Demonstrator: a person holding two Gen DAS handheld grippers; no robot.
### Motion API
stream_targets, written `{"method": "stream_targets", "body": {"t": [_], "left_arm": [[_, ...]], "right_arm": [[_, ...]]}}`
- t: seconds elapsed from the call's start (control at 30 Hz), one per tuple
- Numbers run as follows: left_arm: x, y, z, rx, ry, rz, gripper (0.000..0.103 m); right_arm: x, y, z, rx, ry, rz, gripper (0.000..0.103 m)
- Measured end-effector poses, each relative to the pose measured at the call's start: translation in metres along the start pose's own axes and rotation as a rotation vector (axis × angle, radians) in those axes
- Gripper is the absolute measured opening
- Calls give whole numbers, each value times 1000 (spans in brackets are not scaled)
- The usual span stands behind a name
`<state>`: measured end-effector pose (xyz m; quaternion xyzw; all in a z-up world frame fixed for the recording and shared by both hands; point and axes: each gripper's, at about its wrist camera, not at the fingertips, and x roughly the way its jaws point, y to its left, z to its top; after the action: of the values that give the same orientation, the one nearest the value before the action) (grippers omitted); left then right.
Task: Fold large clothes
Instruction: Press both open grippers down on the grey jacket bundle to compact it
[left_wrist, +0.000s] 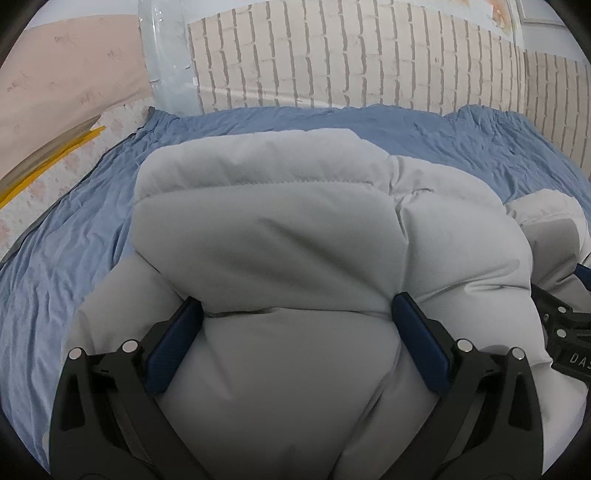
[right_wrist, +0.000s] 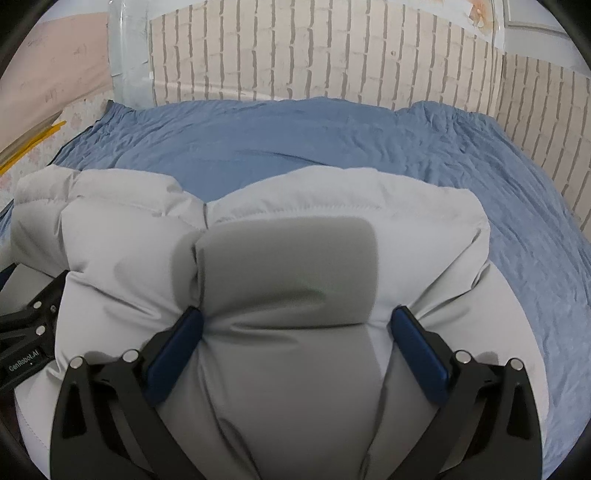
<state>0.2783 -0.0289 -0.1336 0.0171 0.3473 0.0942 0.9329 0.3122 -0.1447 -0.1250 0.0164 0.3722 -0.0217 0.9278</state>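
Observation:
A puffy light-grey down jacket (left_wrist: 280, 243) lies bunched on a bed with a blue sheet (left_wrist: 74, 229). My left gripper (left_wrist: 297, 314) has its blue-padded fingers (left_wrist: 173, 343) spread wide, pressing into a thick bulge of the jacket that fills the gap between them. My right gripper (right_wrist: 297, 321) stands the same way on the jacket (right_wrist: 295, 266), its fingers (right_wrist: 421, 350) squeezing a wide padded fold. The right gripper's body shows at the right edge of the left wrist view (left_wrist: 569, 332); the left gripper's body shows at the left edge of the right wrist view (right_wrist: 29, 332).
The blue sheet (right_wrist: 295, 136) stretches beyond the jacket to a brick-pattern wall (right_wrist: 314, 55) behind and on the right. A pale plastic-wrapped panel (left_wrist: 166, 55) stands at the back left. Yellow strips (left_wrist: 44, 166) lie off the bed's left edge.

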Motion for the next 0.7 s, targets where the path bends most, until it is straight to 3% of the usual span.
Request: {"method": "stream_targets", "body": {"t": [0.7], "left_arm": [[10,0,-3,-4,35,-24,100]], "right_arm": [[8,2,-10,11,26,18,102]]}}
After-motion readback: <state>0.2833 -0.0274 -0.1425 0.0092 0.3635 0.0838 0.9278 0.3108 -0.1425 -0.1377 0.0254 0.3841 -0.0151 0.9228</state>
